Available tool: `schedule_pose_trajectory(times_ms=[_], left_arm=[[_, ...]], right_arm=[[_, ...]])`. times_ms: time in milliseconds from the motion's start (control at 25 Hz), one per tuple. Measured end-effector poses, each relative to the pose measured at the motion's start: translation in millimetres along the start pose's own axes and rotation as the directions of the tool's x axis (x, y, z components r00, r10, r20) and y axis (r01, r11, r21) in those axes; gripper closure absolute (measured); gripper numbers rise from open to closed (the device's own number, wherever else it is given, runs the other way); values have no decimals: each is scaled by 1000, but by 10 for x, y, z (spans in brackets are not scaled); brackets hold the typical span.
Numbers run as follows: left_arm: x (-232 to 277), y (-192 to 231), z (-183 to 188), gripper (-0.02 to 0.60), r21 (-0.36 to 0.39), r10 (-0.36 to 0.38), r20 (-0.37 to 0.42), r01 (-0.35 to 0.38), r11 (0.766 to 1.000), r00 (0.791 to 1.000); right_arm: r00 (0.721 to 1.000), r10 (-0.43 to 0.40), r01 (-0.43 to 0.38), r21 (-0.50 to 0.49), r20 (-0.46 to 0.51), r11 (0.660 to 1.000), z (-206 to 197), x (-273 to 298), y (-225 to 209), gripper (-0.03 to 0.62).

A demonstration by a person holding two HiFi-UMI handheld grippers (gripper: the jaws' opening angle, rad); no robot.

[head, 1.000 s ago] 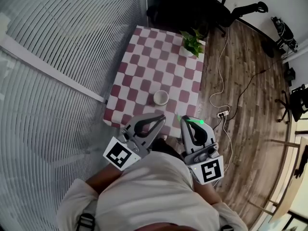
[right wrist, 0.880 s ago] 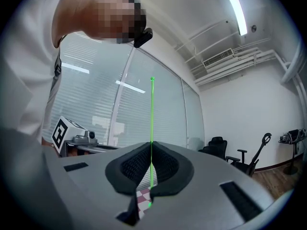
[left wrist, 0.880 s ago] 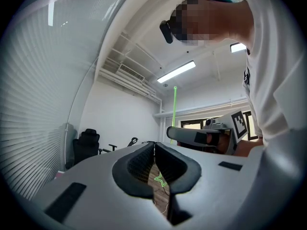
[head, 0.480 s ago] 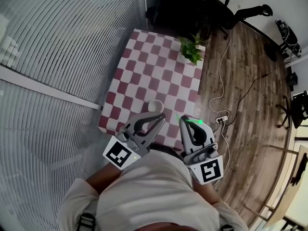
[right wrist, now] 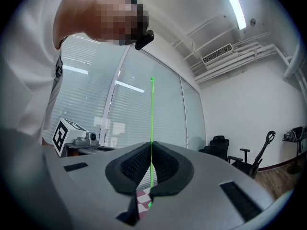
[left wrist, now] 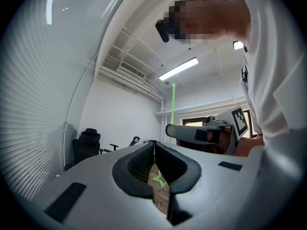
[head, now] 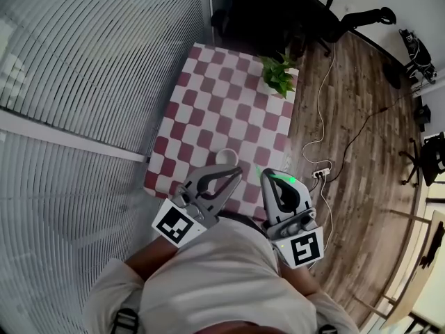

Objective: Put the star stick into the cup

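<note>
A thin green star stick [right wrist: 152,119] stands upright between the pads of my right gripper [right wrist: 151,145], which is shut on it. Its star end [left wrist: 160,180] hangs below that gripper and shows through the gap under my left gripper's jaws. My left gripper [left wrist: 154,143] is shut with nothing in it. In the head view both grippers are held close to the person's chest at the near table edge, the left gripper [head: 236,171] and the right gripper [head: 267,175] side by side. The white cup [head: 227,157] stands upright just beyond the left gripper's tips.
The table [head: 208,103] wears a red-and-white checked cloth, with a potted plant [head: 278,75] at its far right corner. A blind-covered glass wall [head: 83,82] runs along the left. On the wooden floor to the right lie a power strip [head: 321,165] and cables; office chairs [head: 334,12] stand beyond.
The table and cup have slid down the head view toward the grippers, so the cup now sits right at the left gripper's tips. Both grippers stay shut.
</note>
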State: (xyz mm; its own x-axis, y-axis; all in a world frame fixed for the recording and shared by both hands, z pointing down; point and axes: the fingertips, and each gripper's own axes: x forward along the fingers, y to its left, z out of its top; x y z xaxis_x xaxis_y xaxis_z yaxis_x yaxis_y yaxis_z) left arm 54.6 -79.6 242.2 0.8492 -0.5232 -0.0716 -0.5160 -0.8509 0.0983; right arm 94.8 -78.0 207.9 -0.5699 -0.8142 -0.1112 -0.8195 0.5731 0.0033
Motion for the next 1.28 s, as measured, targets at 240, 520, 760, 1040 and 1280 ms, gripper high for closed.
schedule_pose_trajectory(times_ms=[240, 520, 760, 1040, 1280], left_arm=[[-72, 82, -18, 548, -4, -29, -15, 29, 1000, 999], [-130, 178, -109, 548, -7, -38, -35, 37, 999, 999], [-173, 215, -263, 548, -7, -53, -58, 53, 999, 997], [-218, 390, -490, 548, -23, -49, -82, 47, 999, 995], [-237, 556, -714, 548, -32, -33, -93, 30, 999, 995]], right_arm=[[1000, -29, 29, -2, 3, 1000, -23, 85, 64, 562], [999, -36, 36, 0, -9, 999, -105, 134, 109, 562], [999, -31, 32, 31, -28, 999, -283, 164, 115, 562], [998, -27, 30, 53, -54, 998, -548, 273, 111, 562], [998, -8, 12, 69, -63, 998, -805, 405, 101, 562]])
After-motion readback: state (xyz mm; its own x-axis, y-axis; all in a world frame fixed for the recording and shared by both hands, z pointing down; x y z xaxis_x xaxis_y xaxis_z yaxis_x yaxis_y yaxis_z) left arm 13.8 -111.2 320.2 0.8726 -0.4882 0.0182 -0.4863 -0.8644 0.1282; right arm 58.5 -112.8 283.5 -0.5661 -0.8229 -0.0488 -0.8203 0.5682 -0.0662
